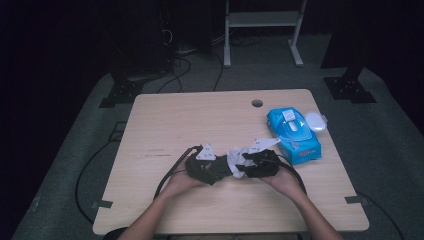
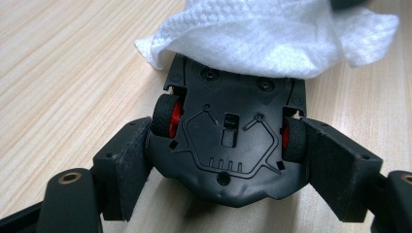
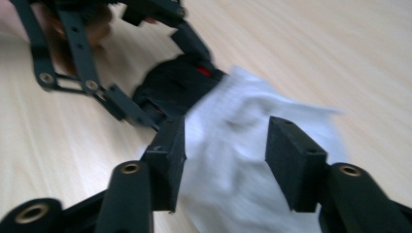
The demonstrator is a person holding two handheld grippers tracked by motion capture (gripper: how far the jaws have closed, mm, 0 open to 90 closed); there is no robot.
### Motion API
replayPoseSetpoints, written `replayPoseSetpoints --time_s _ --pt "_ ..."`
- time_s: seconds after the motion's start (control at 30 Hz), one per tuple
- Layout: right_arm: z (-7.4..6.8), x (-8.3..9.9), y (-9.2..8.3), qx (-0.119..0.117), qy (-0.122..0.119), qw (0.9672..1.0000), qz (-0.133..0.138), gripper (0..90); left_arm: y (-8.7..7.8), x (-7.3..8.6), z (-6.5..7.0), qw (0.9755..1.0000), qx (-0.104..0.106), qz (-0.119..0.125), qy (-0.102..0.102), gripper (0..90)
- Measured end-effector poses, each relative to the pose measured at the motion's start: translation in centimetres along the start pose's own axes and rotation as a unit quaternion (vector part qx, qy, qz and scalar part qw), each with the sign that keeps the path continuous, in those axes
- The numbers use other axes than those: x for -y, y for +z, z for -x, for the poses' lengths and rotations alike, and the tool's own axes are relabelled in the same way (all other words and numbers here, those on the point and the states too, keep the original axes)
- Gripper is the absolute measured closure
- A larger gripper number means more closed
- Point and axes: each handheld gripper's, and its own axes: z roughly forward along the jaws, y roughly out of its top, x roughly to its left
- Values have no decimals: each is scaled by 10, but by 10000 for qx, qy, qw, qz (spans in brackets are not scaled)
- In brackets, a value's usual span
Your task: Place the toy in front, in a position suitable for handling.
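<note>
1. A black toy car (image 2: pixel 228 145) is held upside down between the pads of the left gripper (image 2: pixel 223 167); in the left gripper view the pads are pressed against its two red-hubbed wheels, just below the centre of the frame
2. A white wipe (image 2: pixel 262 34) is draped over the far end of the toy car, across the upper middle of that view, with its left corner lying on the bare table (image 2: pixel 63 73)
3. In the right gripper view the wipe (image 3: pixel 243 145) is seen spread between the jaws of the right gripper (image 3: pixel 226 160); those jaws stand apart and neither pad is pressed on the cloth
4. No earlier picture is given, so only the gap is told: clear space is left between each pad and the folds of the wipe
5. In the high view both grippers meet at lower centre of the frame, left gripper (image 1: pixel 205 167) and right gripper (image 1: pixel 260 162) just beside each other, the wipe (image 1: pixel 239 157) between them
6. A blue wipes pack (image 1: pixel 292 135) is set at right of centre, near the table's right edge, apart from the right gripper
7. Open wood (image 1: pixel 180 120) is left to the upper left and along the near edge; a round hole (image 1: pixel 257 103) lies close to the far edge
</note>
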Motion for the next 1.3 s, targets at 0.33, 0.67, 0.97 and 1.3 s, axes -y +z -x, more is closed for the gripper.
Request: replayPoseSetpoints --time_s 0.33,0.67,0.97,1.3 --pt "10 -2 24 -177 186 9995 199 426 1 -1 2 10000 10 41 69 236" --pt "10 9 26 234 215 9993 208 747 0 2 -2 9999 102 24 -23 236" --pt "-18 -3 43 -564 275 9975 327 798 4 -2 5 9999 -31 -62 118 241" --pt "-17 -1 39 -434 292 9981 325 807 5 -5 6 10000 -46 -28 13 242"
